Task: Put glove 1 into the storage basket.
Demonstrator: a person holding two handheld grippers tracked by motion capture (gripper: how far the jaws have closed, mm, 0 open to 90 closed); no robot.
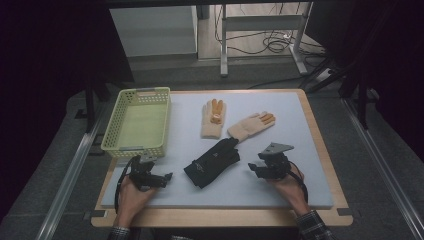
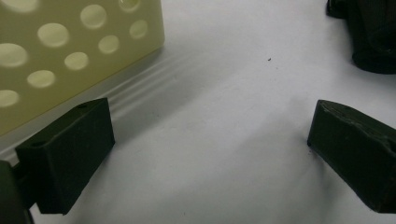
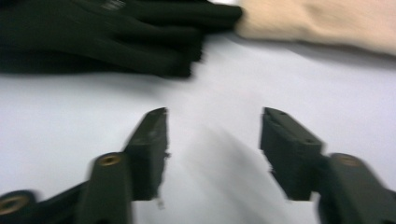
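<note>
Black glove (image 1: pixel 212 162) lies between left tongs (image 1: pixel 167 176) and right tongs (image 1: pixel 251 167); both tongs released, grasping nothing.

We are seeing a matt black cloth glove (image 1: pixel 212 162), two knitted cream gloves (image 1: pixel 213 120) with orange rubbery fingertips, a smooth perforated plastic basket (image 1: pixel 137 122), and the table's (image 1: pixel 320 150) pale wood edge showing under a matt grey mat (image 1: pixel 280 190).

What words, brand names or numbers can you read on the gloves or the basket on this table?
None can be read.
Black glove: a small pale mark on its back, too small and blurred to read.
Cream gloves and: no lettering seen.
Green basket: no label seen.
</note>
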